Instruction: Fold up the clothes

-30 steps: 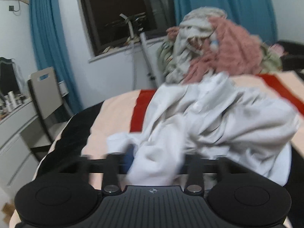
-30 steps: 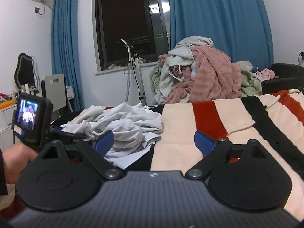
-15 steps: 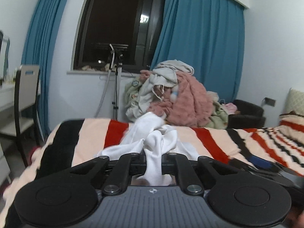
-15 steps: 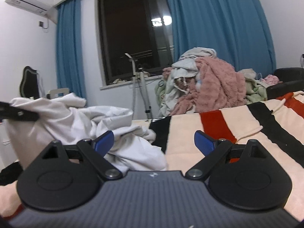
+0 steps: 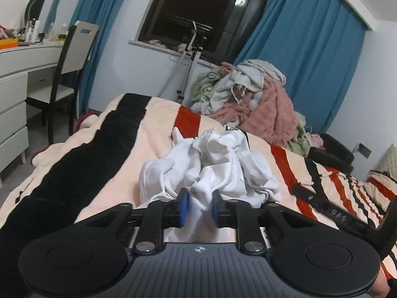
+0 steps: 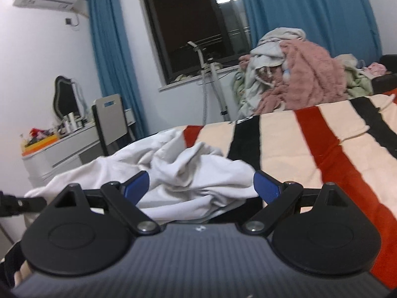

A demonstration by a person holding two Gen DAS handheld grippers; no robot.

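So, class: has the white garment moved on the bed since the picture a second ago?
Yes. In the right wrist view the white garment now lies over the striped blanket, closer to the open right gripper.

Dim indoor light, dark window (image 5: 196, 22) (lamp glare), fisheye-bent edges, slight blur

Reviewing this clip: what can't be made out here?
- White garment: type unknowable, crumpled, both views.
- Left tool: pinched fabric blurred; its lower part hidden behind the tool body, left wrist view.
- Dresser items: too small, right wrist view.
- Right tool: open, touching cloth unclear.
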